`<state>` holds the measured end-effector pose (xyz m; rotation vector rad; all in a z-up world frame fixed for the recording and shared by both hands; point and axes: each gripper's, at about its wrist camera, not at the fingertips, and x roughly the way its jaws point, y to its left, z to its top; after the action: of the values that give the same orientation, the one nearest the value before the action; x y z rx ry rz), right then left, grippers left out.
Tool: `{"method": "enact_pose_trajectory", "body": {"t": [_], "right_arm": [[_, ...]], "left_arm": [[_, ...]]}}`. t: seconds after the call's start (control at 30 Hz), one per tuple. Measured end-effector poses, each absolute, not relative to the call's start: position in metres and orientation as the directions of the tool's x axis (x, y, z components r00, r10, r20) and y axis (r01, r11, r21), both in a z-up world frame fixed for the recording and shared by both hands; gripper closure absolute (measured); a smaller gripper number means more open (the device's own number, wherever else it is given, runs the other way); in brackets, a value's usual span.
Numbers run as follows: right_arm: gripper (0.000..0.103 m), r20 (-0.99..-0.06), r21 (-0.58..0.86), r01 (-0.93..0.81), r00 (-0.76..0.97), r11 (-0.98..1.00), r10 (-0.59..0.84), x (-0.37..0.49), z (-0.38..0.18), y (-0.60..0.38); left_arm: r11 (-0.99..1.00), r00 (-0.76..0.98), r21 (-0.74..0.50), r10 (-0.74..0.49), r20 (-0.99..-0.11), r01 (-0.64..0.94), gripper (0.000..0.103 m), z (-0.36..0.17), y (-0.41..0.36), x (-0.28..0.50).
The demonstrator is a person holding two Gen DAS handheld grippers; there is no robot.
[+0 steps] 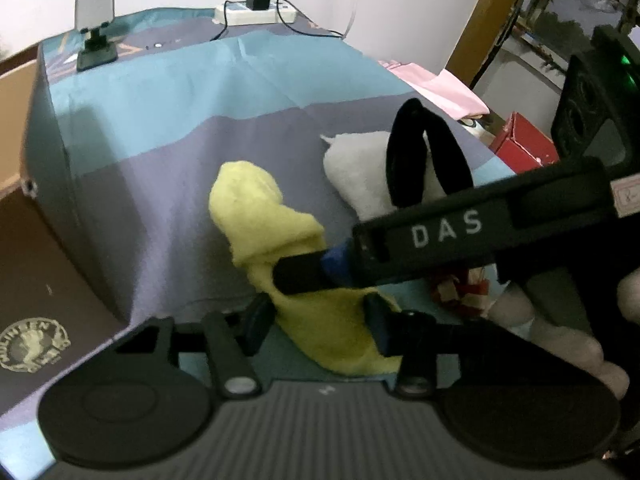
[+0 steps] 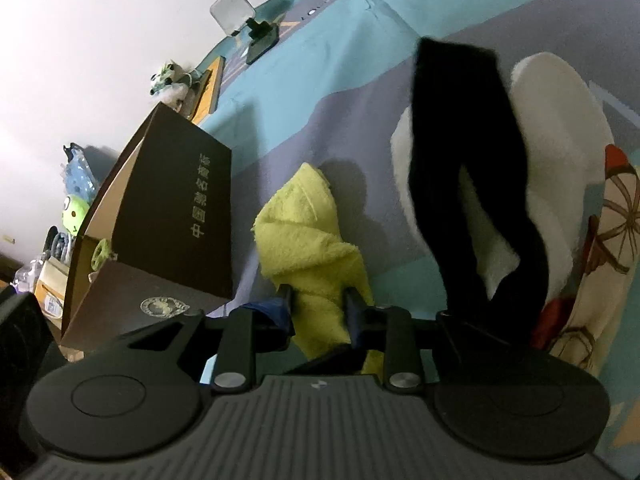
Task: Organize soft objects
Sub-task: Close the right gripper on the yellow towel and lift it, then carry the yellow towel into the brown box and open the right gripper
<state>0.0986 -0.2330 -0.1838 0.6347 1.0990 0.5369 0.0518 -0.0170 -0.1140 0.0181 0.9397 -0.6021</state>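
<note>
The right gripper [image 2: 318, 304] has its jaws pressed into the near end of the yellow towel [image 2: 308, 236], pinching the cloth between the two blue-padded fingers. The left gripper [image 1: 320, 320] straddles the same end of the towel with its jaws partly apart; its right finger [image 1: 378, 328] lies against the cloth, but whether its left one presses on it I cannot tell (the right gripper's body crosses in front in the left wrist view).

The towel is rolled into a lumpy bundle on the blue and purple tablecloth [image 1: 168, 128], its far end pointing toward the back of the table. Just beside it to the right sits a white soft object [image 1: 356, 172] with a black band [image 1: 424, 160] looped over it; the two are apart from the towel by a strip of bare cloth.

To the left the cloth drops over the table edge, with a brown cardboard box [image 2: 176, 216] standing close against that edge. Beyond the towel the cloth is bare up to a phone stand [image 1: 96, 28] and a power strip [image 1: 256, 14] at the far edge.
</note>
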Motion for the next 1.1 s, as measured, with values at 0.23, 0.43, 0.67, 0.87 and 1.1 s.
{"method": "enact_pose_trajectory", "body": {"t": [0.23, 0.43, 0.67, 0.87, 1.1], "right_arm": [[0.094, -0.559, 0.737, -0.155, 0.408, 0.658, 0.722, 0.077, -0.141, -0.236], [0.093, -0.414, 0.680, -0.373, 0.515, 0.631, 0.751, 0.061, -0.079, -0.212], [0.093, -0.258, 0.700, -0.507, 0.478, 0.504, 0.839, 0.074, -0.045, -0.159], [0.093, -0.226, 0.696, -0.574, 0.395, 0.431, 0.891, 0.092, -0.040, -0.083], [0.093, -0.277, 0.691, -0.587, 0.324, 0.421, 0.905, 0.103, -0.045, -0.022]], "left_arm": [[0.825, 0.518, -0.191, -0.495, -0.698, 0.532, 0.064, -0.077, 0.001, 0.031], [0.843, 0.657, -0.118, -0.489, -0.574, 0.524, 0.065, -0.020, 0.031, 0.008], [0.900, 0.793, -0.007, -0.388, -0.469, 0.436, 0.063, 0.021, 0.087, -0.005], [0.951, 0.859, 0.089, -0.224, -0.460, 0.296, 0.064, 0.022, 0.140, -0.006], [0.988, 0.833, 0.025, -0.112, -0.542, 0.149, 0.064, 0.009, 0.200, 0.020]]}}
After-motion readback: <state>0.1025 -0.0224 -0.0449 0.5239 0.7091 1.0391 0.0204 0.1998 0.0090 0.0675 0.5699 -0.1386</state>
